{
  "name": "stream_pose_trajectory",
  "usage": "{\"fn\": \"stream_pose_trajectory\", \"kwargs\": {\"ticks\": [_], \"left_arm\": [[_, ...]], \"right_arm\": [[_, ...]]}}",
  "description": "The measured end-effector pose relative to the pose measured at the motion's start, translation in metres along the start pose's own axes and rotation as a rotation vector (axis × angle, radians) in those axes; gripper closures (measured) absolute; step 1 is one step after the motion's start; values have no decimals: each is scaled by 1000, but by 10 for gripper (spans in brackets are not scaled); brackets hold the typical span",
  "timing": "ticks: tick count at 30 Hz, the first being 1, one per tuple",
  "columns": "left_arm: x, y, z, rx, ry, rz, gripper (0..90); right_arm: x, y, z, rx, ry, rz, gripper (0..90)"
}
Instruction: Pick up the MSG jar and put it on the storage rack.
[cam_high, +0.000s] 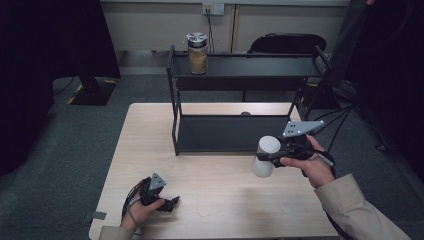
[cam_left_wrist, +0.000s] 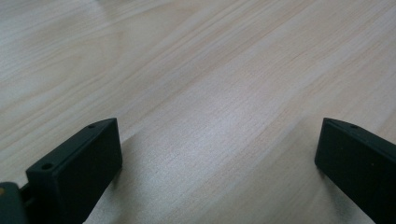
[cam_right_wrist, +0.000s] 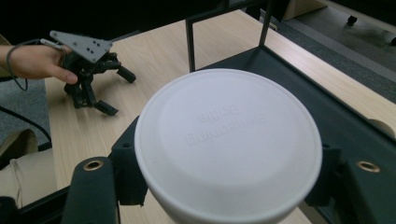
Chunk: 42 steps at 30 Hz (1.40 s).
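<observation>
A: Where was the white cup (cam_high: 265, 156) relative to the right gripper (cam_high: 278, 156)?

B: In the high view, right of centre of the frame, the cup sat between the jaws, which were clamped on its sides. It was held above the surface (cam_high: 220, 200), tilted, its lid end toward the upper left, just in front of the black shelf rack (cam_high: 235, 131).

A: And in the right gripper view?

B: The cup's white lid (cam_right_wrist: 229, 144) occupied the centre and lower part of the frame, with one jaw against each side of the cup at lower left and lower right.

A: State of the left gripper (cam_high: 169, 204)?

B: It rested on the surface at the lower left of the high view, held by the left hand (cam_high: 139, 212). Its jaws stood apart with nothing between them; the left gripper view showed bare wood in the gap.

A: Anything on the rack?

B: A glass jar (cam_high: 197, 53) with a metal lid stood on the top shelf, upper centre of the frame.
</observation>
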<state>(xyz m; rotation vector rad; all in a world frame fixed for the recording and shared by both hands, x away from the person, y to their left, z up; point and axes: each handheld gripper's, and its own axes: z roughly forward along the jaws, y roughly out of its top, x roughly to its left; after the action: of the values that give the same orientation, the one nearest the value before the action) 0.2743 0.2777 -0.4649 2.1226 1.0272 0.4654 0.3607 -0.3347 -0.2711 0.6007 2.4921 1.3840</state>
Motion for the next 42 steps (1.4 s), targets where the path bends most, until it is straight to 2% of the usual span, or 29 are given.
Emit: {"fn": "stream_pose_trajectory", "kwargs": {"ticks": [6, 12, 20, 42], "left_arm": [[0, 0, 0, 0, 0, 0, 0], [0, 0, 0, 2, 1, 2, 0], [0, 1, 0, 4, 1, 5, 0], [0, 0, 0, 1, 3, -1, 0]], "right_arm": [[-4, 25, -12, -16, -11, -2, 338], [-5, 57, -21, -14, -19, -27, 338], [-10, 92, -28, -34, -23, -15, 338], [-26, 168, -19, 2, -87, 18, 338]]}}
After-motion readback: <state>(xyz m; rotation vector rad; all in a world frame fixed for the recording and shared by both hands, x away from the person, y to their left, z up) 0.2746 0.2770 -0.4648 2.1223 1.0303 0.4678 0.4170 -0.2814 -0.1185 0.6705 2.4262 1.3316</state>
